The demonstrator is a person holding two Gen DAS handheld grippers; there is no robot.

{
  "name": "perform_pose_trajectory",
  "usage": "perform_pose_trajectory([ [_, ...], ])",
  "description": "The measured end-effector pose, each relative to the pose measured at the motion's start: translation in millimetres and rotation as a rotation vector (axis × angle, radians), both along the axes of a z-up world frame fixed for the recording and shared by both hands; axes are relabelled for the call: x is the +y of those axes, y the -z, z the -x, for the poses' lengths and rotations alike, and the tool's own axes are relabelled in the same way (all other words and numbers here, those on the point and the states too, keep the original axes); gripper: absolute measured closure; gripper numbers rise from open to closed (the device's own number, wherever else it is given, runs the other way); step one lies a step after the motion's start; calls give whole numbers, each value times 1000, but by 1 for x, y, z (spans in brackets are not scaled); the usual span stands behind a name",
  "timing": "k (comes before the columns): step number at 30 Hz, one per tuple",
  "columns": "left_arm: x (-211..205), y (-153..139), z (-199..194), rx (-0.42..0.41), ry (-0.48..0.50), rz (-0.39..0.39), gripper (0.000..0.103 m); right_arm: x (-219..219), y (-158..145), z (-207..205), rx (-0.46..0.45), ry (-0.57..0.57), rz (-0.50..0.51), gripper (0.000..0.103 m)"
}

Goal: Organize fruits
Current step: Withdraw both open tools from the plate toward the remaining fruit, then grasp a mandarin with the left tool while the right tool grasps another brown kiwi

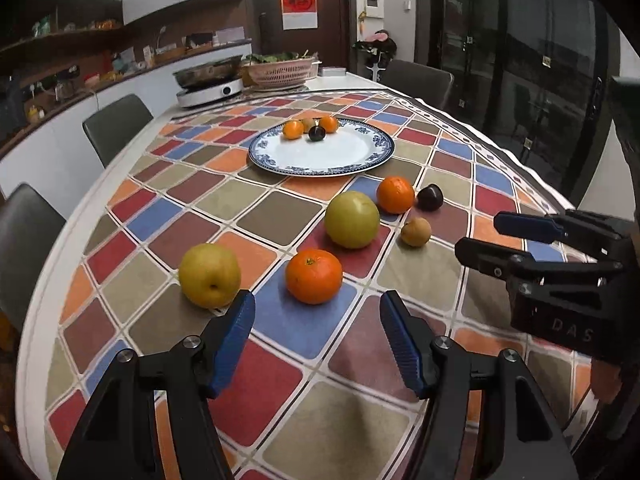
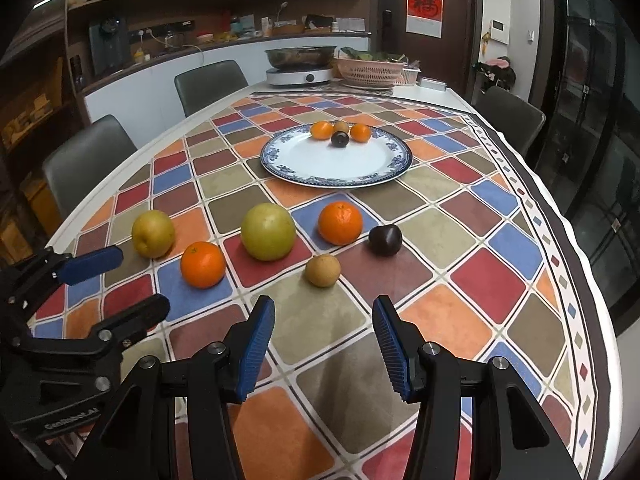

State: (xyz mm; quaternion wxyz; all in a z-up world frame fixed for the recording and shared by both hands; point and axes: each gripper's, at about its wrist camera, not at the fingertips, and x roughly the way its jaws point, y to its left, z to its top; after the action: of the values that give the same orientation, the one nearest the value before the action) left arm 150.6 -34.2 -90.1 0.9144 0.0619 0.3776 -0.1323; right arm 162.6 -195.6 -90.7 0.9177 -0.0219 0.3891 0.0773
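Both the left gripper (image 1: 318,336) and the right gripper (image 2: 324,344) hang open and empty. Beyond them on the tablecloth (image 1: 280,220) lie six fruits: two oranges (image 1: 314,276), two pears (image 1: 209,275), one small brown fruit (image 1: 416,232) and one dark plum (image 1: 430,197). Farther off, the plate (image 1: 340,152) holds four fruits.

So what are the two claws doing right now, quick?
Left gripper: open, holding nothing.
Right gripper: open, holding nothing.

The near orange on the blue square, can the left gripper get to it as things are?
Probably yes. The left gripper is open, and the near orange lies just ahead of its gap with only bare tablecloth between. The yellow pear sits off to one side.
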Motion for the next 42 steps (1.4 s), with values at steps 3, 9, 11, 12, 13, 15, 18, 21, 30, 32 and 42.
perform_pose_trajectory([
  [3,-2,2,-10,26,-6,11,40,0,0,-8,3,-11,-4,51],
  [9,-7,9,-25,43,4,-11,42,-2,11,-30,49,-26,-15,51],
  [11,-9,11,-31,53,10,-17,42,-2,15,-37,64,-27,-13,52],
  [12,-9,12,-35,59,9,-18,42,-2,17,-40,68,-30,-14,52],
  [13,-9,13,-37,62,8,-16,42,-1,19,-43,73,-30,-12,52],
  [15,-8,16,-41,74,4,-11,43,-1,20,-47,73,-30,-7,52],
  [18,-8,19,-46,89,7,-1,43,2,23,-54,72,-35,8,52],
  [21,-9,23,-53,109,9,1,46,5,24,-59,72,-47,16,52],
  [30,-6,35,-66,168,-13,36,61,12,36,-69,109,-52,29,68],
  [32,-5,35,-67,168,-16,47,61,12,37,-70,111,-56,37,73],
  [42,-8,7,-47,117,-3,35,62,13,15,-45,63,-49,53,74],
])
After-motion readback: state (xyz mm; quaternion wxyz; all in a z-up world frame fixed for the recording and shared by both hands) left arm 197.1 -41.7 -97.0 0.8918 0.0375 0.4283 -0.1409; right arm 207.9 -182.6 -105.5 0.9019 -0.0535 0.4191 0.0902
